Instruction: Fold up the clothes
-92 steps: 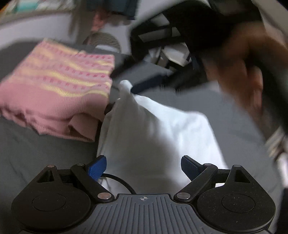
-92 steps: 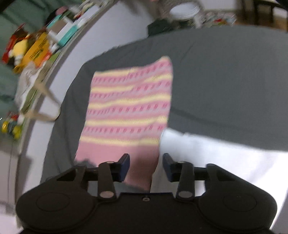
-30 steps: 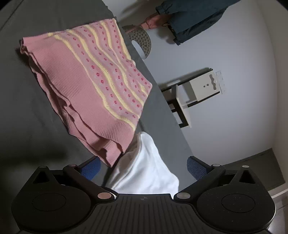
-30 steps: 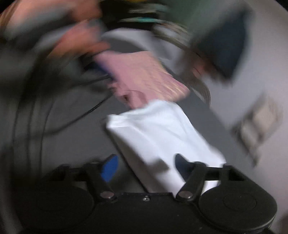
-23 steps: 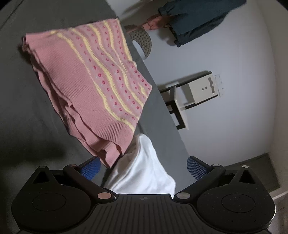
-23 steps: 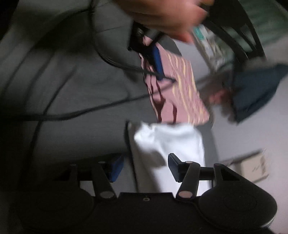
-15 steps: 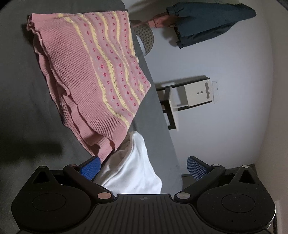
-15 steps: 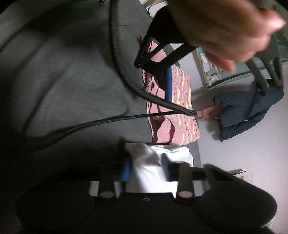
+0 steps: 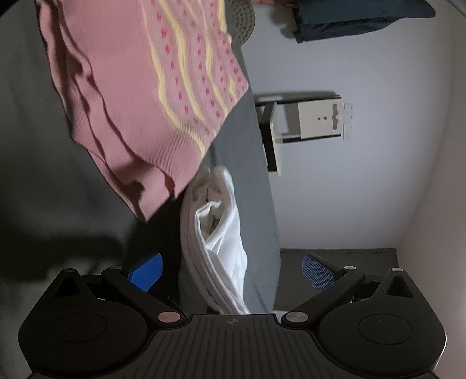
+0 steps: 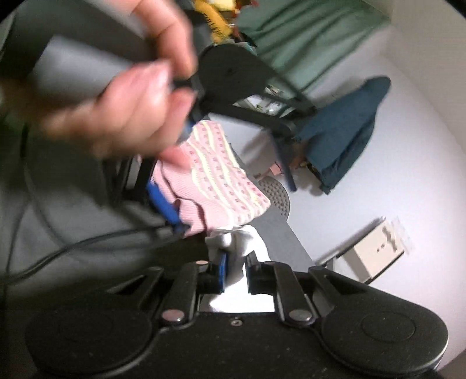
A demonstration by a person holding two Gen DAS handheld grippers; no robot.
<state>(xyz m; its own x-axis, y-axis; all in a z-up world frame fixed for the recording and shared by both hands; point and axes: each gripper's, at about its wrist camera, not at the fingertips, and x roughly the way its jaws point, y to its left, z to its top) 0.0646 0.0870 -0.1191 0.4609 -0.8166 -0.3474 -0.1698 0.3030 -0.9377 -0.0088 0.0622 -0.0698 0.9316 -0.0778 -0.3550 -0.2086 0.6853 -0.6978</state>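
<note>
Between the right tongs (image 10: 234, 272), fingers nearly together, a bunched edge of the white garment (image 10: 233, 247) is clamped; blue pad on the left finger presses the cloth, the other finger sits against its far side. White cloth runs back under the tool body. Frame is motion-blurred, details soft.

Left tongs (image 9: 231, 269): fingers spread wide, nothing pinched. White garment (image 9: 214, 233) lies between the two blue pads without touching either, a folded stack showing layered edges, its far end loose and bunched.

White garment sits on the grey bed (image 9: 43, 204), near its edge. Its far end touches the hem of the pink sweater (image 9: 151, 96), which is folded, with yellow wavy stripes and red dots, also on the bed. In the right view the sweater (image 10: 221, 180) lies just beyond the clamped white cloth.

Right view, upper left: a hand (image 10: 125, 116), blurred, grips the left tool; one blue pad (image 10: 163, 204) shows beside the sweater's edge. Black cable (image 10: 72, 247) trails from there across the bed.

Beyond the bed edge: pale floor, a white stool (image 9: 308, 122) with dark legs, a dark blue garment (image 9: 349, 17), a round perforated grey thing (image 9: 240, 17). Right view adds a green curtain (image 10: 305, 38) and a black chair (image 10: 262, 96).
</note>
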